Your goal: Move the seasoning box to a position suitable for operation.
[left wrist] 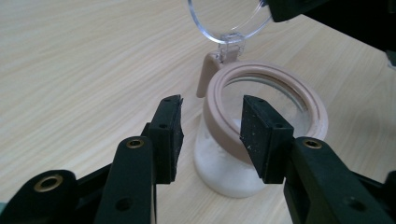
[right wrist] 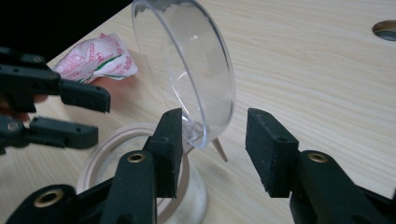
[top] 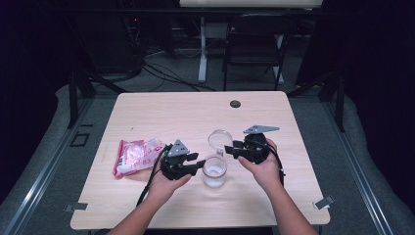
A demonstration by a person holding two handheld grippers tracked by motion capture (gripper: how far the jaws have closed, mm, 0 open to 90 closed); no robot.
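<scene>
A small clear jar [top: 214,171] with a tan seal ring [left wrist: 280,79] stands near the table's front middle. It holds a little white powder. Its hinged clear lid [top: 219,137] stands tipped back and open. My left gripper [top: 198,164] is open at the jar's left side. In the left gripper view its jaws [left wrist: 212,135] straddle the near rim, and the right pad [left wrist: 261,135] lies in front of the ring. My right gripper [top: 229,149] is open around the lid's lower edge [right wrist: 196,135], with the right pad [right wrist: 271,149] well clear of it.
A crumpled pink-and-white packet [top: 137,155] lies to the left of the left hand. A round cable hole [top: 235,104] sits near the table's far edge. Behind the table are a black chair [top: 254,44] and floor cables.
</scene>
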